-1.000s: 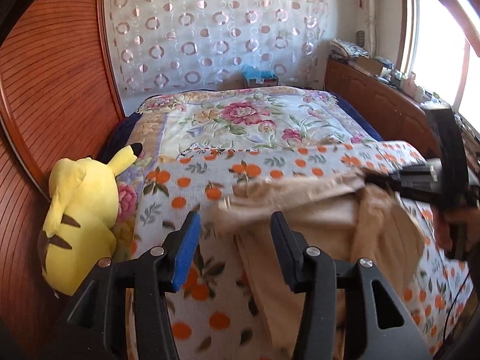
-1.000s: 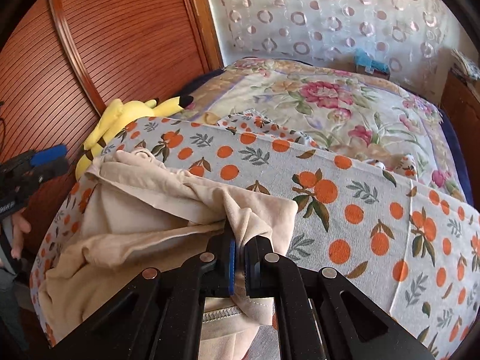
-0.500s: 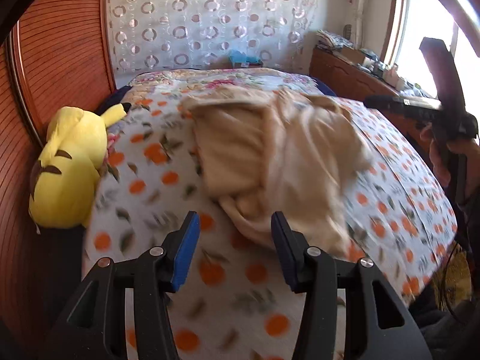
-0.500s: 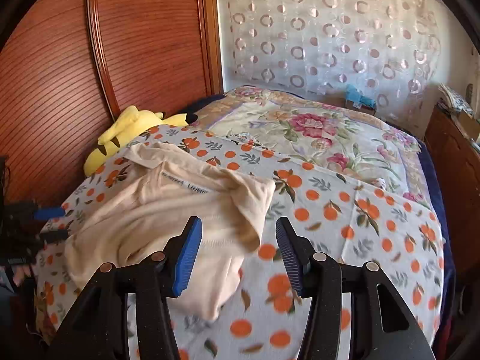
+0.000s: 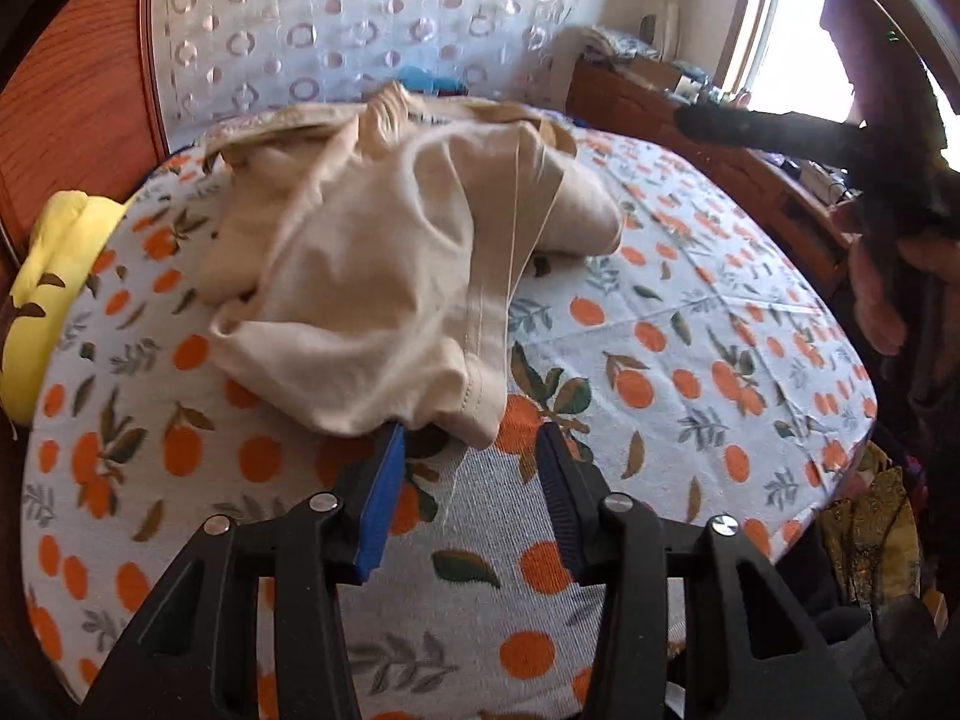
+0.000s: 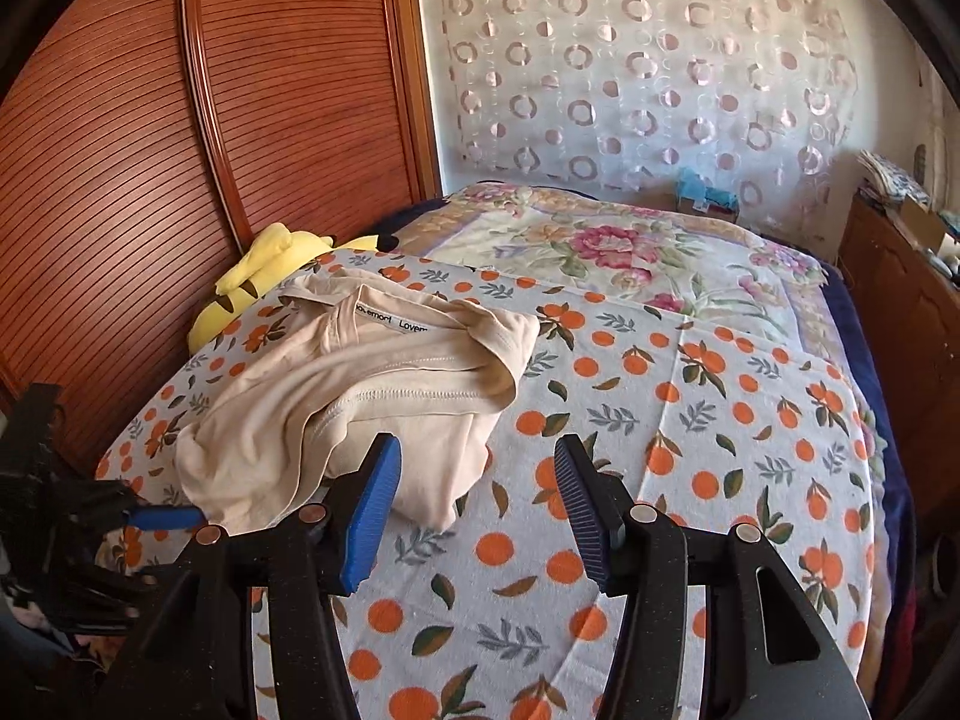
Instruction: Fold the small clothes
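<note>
A beige garment [image 5: 372, 276] lies crumpled in a heap on the orange-print cloth [image 5: 690, 360]. My left gripper [image 5: 471, 441] sits low at its near hem, and its jaws are closing. The hem corner hangs between the tips, and the left blue fingertip [image 5: 393, 450] is tucked under the edge, but the pads do not press on it. In the right wrist view the same garment [image 6: 372, 396] shows a labelled neckline. My right gripper [image 6: 475, 447] stands open just short of its near edge, holding nothing. The left gripper [image 6: 168, 517] reaches in from the left there.
A yellow plush toy [image 6: 264, 276] lies between the bed and the wooden sliding door [image 6: 180, 150]. A floral quilt [image 6: 600, 252] covers the far half of the bed. A wooden cabinet [image 6: 900, 312] runs along the right side. A hand [image 5: 882, 300] holds the right gripper [image 5: 708, 120].
The right gripper opened, let the garment go and drew back. The garment dropped into a heap. The left gripper came down towards its near hem.
</note>
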